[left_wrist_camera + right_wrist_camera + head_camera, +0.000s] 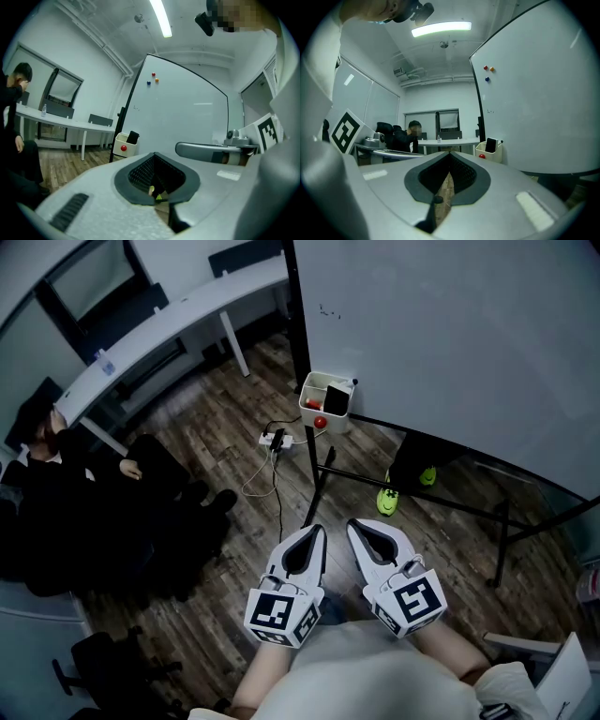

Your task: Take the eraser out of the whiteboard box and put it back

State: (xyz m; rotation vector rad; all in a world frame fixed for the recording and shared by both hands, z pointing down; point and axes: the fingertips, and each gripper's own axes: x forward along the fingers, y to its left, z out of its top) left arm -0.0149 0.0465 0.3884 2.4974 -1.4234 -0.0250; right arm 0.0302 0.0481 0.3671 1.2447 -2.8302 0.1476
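A cream whiteboard box [325,401] hangs at the lower left corner of the whiteboard [450,334]. A black eraser [336,397] stands upright in it beside red magnets. My left gripper [317,529] and right gripper [354,525] are side by side near my body, well short of the box, both shut and empty. In the left gripper view, the box [124,143] and eraser [132,137] lie ahead to the left of my shut jaws [154,154]. In the right gripper view, the box [489,150] and eraser [491,145] sit ahead to the right of the shut jaws [450,153].
A person in black [56,465] sits at the left by a long white desk [169,324]. A power strip with cable [275,439] lies on the wooden floor near the whiteboard's black stand [450,502]. Green shoes [387,501] rest under the board.
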